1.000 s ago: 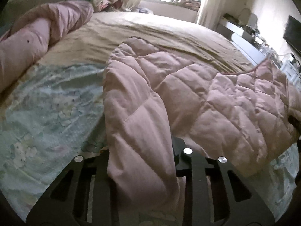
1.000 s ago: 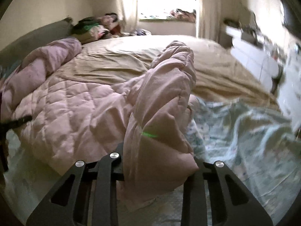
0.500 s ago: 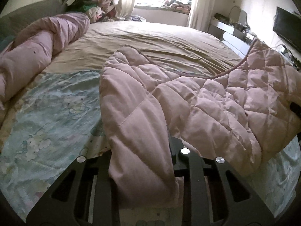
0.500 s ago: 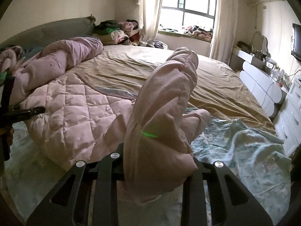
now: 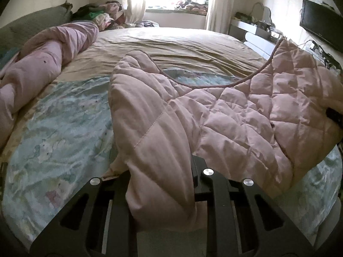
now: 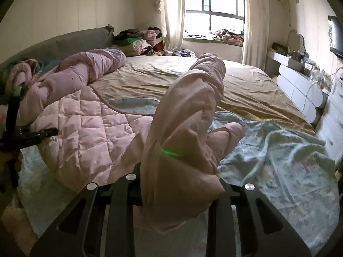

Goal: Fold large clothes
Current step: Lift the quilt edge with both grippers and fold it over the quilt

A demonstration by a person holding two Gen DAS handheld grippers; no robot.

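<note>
Left black two-finger gripper [image 5: 163,171], seen from its own camera, points forward and downward; its jaws have just been closing and are clamped on a thick fold of the pink quilted padded garment [image 5: 246,115], which fills the gap between them. Right black two-finger gripper [image 6: 178,184], likewise pitched downward, has its jaws pressed on a bunched fold of the same garment. The left gripper's dark frame also appears at the left edge of the right view.
</note>
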